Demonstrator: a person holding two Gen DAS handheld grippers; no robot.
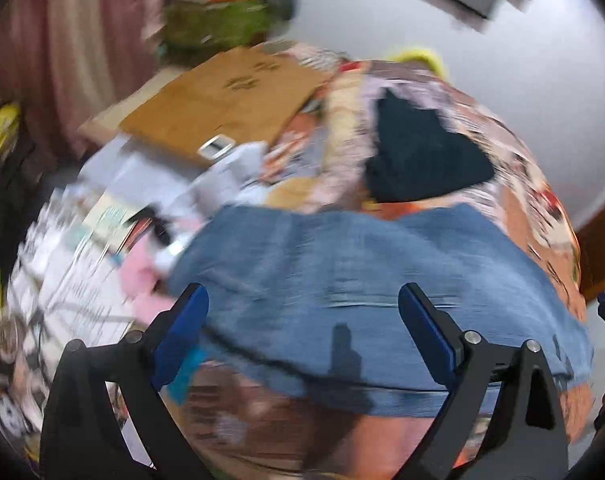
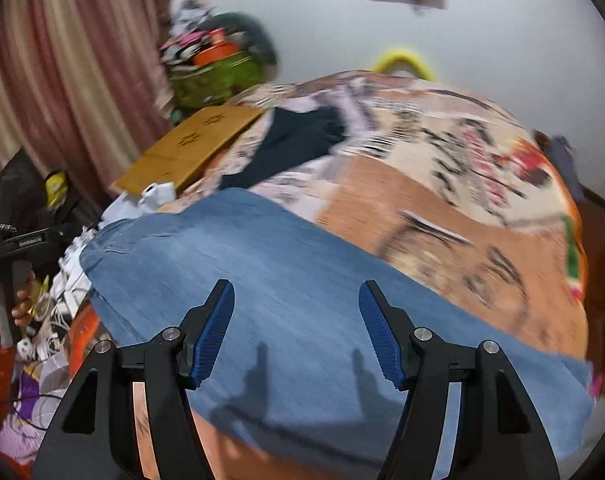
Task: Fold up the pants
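Bright even indoor light, heavy motion blur throughout; fisheye bending at edges, dark corners

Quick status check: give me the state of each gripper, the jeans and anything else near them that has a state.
left gripper: open, holding nothing, above the jeans.
right gripper: open, holding nothing, above the jeans.
jeans: lying flat on the patterned blanket, not gripped.
dark garment: lying loose on the blanket, beyond the jeans.
cardboard sheet: lying flat.

Faded blue denim pants [image 2: 302,280], orange patterned blanket [image 2: 442,200], brown cardboard [image 2: 190,148], pink curtain [image 2: 62,60]
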